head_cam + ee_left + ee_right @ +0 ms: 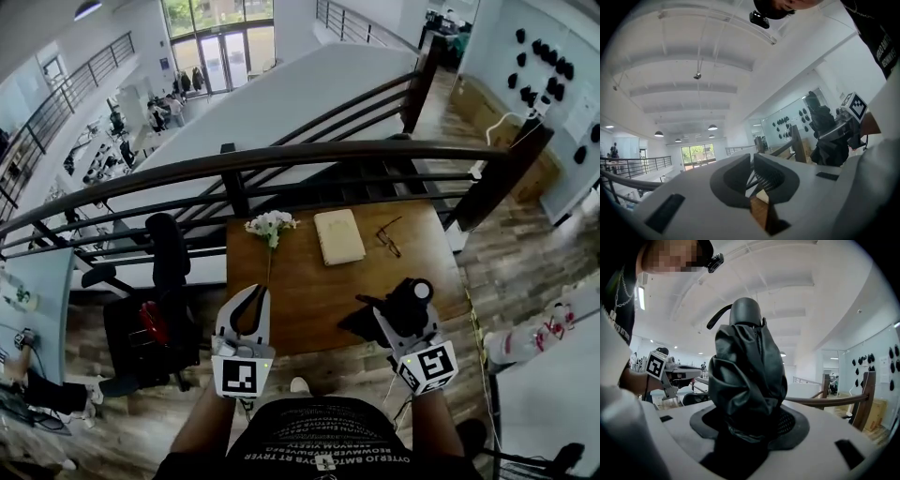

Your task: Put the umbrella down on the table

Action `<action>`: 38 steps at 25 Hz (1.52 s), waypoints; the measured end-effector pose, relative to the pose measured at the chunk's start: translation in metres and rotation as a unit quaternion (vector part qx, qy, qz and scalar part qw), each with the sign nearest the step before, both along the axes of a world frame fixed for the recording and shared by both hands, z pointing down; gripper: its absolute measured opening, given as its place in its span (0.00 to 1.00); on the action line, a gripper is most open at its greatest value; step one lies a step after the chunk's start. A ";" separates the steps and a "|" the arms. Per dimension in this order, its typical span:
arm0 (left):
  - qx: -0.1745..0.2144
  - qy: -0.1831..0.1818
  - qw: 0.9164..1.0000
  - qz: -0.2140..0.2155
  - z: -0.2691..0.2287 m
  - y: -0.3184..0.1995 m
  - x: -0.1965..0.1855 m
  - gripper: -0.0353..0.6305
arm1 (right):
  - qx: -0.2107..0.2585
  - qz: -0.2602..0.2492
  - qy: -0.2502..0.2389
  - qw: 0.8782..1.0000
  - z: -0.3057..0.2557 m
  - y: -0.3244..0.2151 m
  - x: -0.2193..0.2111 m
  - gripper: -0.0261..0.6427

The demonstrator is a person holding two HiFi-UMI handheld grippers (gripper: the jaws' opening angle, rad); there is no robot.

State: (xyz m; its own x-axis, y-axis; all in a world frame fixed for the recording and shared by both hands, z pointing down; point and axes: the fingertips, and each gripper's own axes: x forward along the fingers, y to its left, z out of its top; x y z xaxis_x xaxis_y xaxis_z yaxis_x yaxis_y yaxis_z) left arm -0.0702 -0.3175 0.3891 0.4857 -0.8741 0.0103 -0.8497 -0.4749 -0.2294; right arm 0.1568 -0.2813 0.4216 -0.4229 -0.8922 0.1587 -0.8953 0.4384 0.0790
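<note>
Tabletop (309, 281): wooden (book (338, 236) and flowers (270, 225) on it);
Right tongs (747, 427): clamped on umbrella (747, 376);
Left tongs (752, 176): together, empty

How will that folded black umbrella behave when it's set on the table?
The umbrella is probably squashy: loose fabric bulges where the right gripper clamps it. Its rounded cap and tubular shape suggest it may roll slightly on the wooden table.

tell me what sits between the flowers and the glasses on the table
A closed cream book lies between the white flowers and the glasses on the wooden table. The head view shows it.
</note>
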 end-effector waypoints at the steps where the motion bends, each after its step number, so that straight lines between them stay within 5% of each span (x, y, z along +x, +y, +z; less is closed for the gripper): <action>1: 0.001 0.002 1.000 0.003 0.000 -0.004 0.000 0.12 | -0.008 0.003 -0.002 1.000 0.005 -0.004 -0.001 0.43; 12: -0.013 0.007 1.000 0.011 0.029 -0.035 0.004 0.12 | -0.119 0.004 -0.009 0.993 0.099 -0.042 0.005 0.43; 20: -0.022 0.012 1.000 -0.011 0.032 -0.077 0.011 0.12 | -0.215 -0.023 -0.019 0.976 0.182 -0.078 0.007 0.43; 38: -0.042 -0.034 0.999 -0.005 0.059 -0.174 0.075 0.12 | -0.407 -0.052 -0.067 0.909 0.357 -0.127 0.020 0.43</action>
State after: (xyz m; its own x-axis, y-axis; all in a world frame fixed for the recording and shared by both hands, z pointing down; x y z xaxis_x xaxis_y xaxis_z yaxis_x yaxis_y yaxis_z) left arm 0.0052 -0.4913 0.4477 0.4730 -0.8733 0.1165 -0.8379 -0.4868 -0.2470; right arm 0.1768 -0.4083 0.7784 -0.5625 -0.4564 0.6894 -0.8234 0.3849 -0.4170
